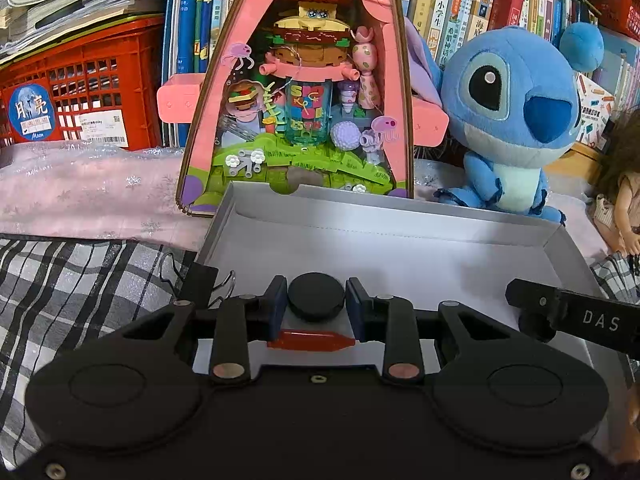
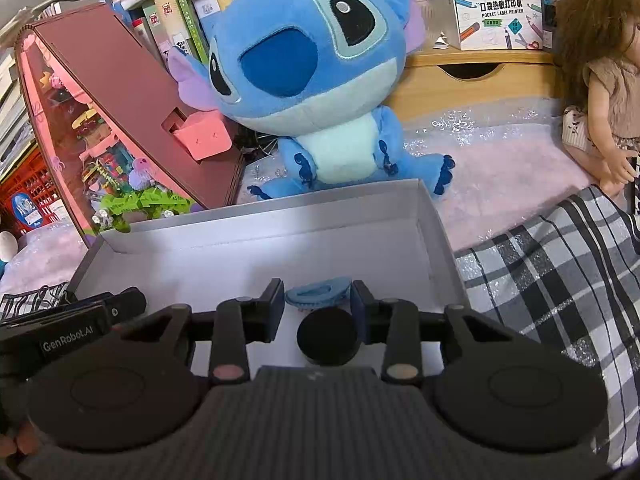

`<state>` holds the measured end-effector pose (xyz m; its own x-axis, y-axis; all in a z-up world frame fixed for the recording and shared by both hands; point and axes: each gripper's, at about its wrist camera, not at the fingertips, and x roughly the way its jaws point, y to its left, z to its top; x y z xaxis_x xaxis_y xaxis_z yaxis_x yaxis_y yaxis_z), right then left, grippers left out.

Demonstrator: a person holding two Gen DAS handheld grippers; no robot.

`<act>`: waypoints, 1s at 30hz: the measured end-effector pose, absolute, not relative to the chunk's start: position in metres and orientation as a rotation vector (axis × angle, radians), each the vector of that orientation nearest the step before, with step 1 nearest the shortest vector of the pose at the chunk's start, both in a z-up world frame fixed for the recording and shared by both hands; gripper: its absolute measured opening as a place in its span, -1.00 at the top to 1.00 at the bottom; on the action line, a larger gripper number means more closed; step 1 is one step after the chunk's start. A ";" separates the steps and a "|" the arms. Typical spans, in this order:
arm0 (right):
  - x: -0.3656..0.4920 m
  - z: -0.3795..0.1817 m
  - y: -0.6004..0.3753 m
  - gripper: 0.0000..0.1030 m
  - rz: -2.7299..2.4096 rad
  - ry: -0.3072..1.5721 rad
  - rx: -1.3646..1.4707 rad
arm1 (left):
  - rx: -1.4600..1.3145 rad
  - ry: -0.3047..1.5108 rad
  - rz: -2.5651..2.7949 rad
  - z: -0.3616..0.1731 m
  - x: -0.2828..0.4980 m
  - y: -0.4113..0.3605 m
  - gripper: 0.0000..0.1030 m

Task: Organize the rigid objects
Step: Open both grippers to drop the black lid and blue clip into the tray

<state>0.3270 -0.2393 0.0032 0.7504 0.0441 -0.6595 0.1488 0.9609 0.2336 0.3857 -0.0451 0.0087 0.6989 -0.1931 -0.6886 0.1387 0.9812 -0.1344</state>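
A shallow white box (image 1: 400,240) lies on the checked cloth, also seen in the right wrist view (image 2: 248,248). In the left wrist view my left gripper (image 1: 316,304) is low inside the box, with its jaws beside a black round disc (image 1: 316,296); contact is unclear. A red pen-like piece (image 1: 310,339) lies just below the disc. In the right wrist view my right gripper (image 2: 318,300) is over the box and shut on a blue hair clip (image 2: 318,296). The black disc (image 2: 327,340) lies beneath it. The right gripper's finger (image 1: 560,308) shows at the left view's right edge.
Behind the box stand a pink-framed brick model display (image 1: 304,92) and a blue plush toy (image 1: 516,112). A red crate (image 1: 80,84), shelves of books (image 1: 460,4) and a doll (image 2: 600,80) are further around. A pink cloth (image 1: 80,192) covers the area behind.
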 end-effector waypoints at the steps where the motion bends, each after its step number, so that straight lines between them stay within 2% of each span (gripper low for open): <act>1: 0.327 0.003 -0.239 0.10 -0.059 0.721 0.281 | -0.081 0.776 -0.188 0.009 0.385 -0.044 0.31; 2: 0.326 0.003 -0.239 -0.13 -0.062 0.719 0.281 | -0.089 0.777 -0.192 0.010 0.384 -0.043 0.20; 3: 0.325 0.004 -0.240 -0.21 -0.061 0.714 0.282 | -0.100 0.781 -0.195 0.012 0.383 -0.042 0.15; 5: 0.322 0.006 -0.240 -0.31 -0.057 0.699 0.280 | -0.109 0.775 -0.191 0.016 0.380 -0.041 -0.06; 13: 0.295 0.026 -0.243 -0.62 -0.053 0.599 0.248 | -0.068 0.688 -0.231 0.046 0.344 -0.040 -0.47; 30: 0.184 0.058 -0.214 -0.82 0.131 0.460 0.068 | -0.043 0.585 -0.304 0.069 0.221 -0.016 -0.63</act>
